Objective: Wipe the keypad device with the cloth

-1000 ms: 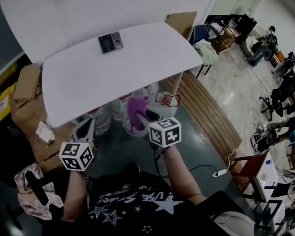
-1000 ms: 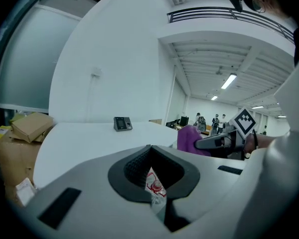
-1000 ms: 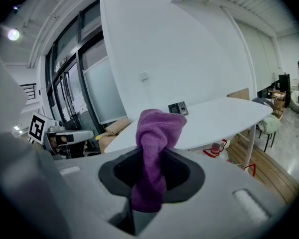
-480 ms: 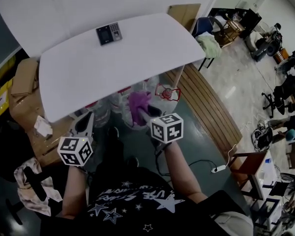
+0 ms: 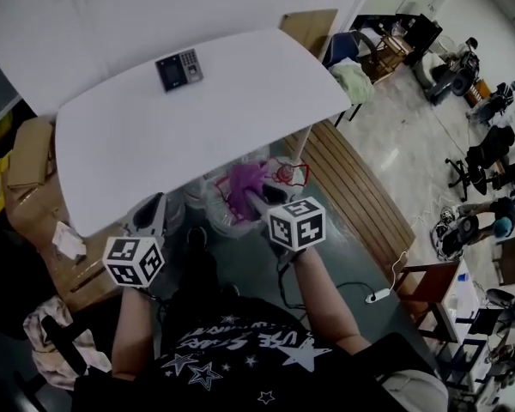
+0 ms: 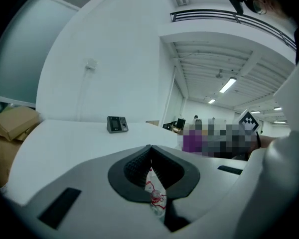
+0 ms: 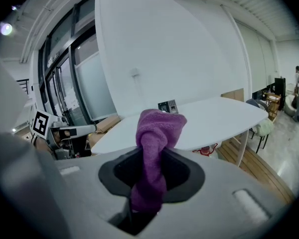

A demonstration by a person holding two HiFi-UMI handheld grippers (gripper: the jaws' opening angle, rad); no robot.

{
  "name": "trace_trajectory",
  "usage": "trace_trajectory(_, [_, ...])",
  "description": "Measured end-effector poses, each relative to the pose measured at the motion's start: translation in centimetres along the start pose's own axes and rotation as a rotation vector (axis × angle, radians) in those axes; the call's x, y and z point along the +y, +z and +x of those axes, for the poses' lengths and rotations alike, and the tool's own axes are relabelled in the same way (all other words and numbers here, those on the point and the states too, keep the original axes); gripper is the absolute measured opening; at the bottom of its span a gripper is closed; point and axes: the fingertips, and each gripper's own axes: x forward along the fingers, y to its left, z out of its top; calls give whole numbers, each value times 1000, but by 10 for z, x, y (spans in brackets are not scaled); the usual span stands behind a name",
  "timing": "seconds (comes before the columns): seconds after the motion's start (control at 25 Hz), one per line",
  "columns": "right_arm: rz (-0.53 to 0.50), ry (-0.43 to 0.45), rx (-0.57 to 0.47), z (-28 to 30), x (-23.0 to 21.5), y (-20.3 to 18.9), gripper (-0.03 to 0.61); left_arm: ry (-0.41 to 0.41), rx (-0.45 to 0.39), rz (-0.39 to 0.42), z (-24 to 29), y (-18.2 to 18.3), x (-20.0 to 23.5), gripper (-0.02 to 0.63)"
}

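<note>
The dark keypad device (image 5: 178, 69) lies near the far edge of the white table (image 5: 154, 144); it also shows small in the left gripper view (image 6: 117, 124) and the right gripper view (image 7: 168, 106). My right gripper (image 5: 256, 197) hangs just before the table's near edge, shut on a bunched purple cloth (image 7: 157, 133) that sticks up out of its jaws (image 5: 245, 181). My left gripper (image 5: 153, 206) is held at the table's near left edge, its jaws closed together with nothing between them (image 6: 150, 149). Both grippers are far from the device.
Plastic bottles (image 5: 208, 197) stand on the floor under the table's near edge. Cardboard boxes (image 5: 26, 157) are stacked at the left. A wooden slatted bench (image 5: 356, 191) runs along the right, with a power strip (image 5: 379, 296) on the floor and office chairs (image 5: 489, 157) beyond.
The view has shifted a little. Both grippers have edged slightly toward the table's near edge, and the purple cloth has stayed in the right gripper.
</note>
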Motion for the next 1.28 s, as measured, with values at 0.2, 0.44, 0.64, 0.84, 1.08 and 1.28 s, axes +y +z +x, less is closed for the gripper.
trace_trajectory(0.2, [-14, 6, -6, 24, -6, 24, 99, -8, 9, 4, 22, 10, 17, 8])
trace_trajectory(0.44, [-8, 16, 15, 66, -15, 41, 100, 14, 11, -27, 47, 18, 51, 8])
trace_trajectory(0.64, [-17, 15, 43, 107, -28, 55, 100, 22, 21, -57, 81, 25, 86, 8])
trace_trajectory(0.84, [2, -4, 58, 139, -47, 76, 100, 6, 37, -60, 115, 40, 108, 8])
trace_trajectory(1.08, [22, -17, 68, 170, -62, 101, 100, -12, 53, -63, 151, 61, 133, 8])
trace_trajectory(1.28, [32, -28, 78, 203, -71, 128, 100, -25, 68, -72, 182, 79, 162, 8])
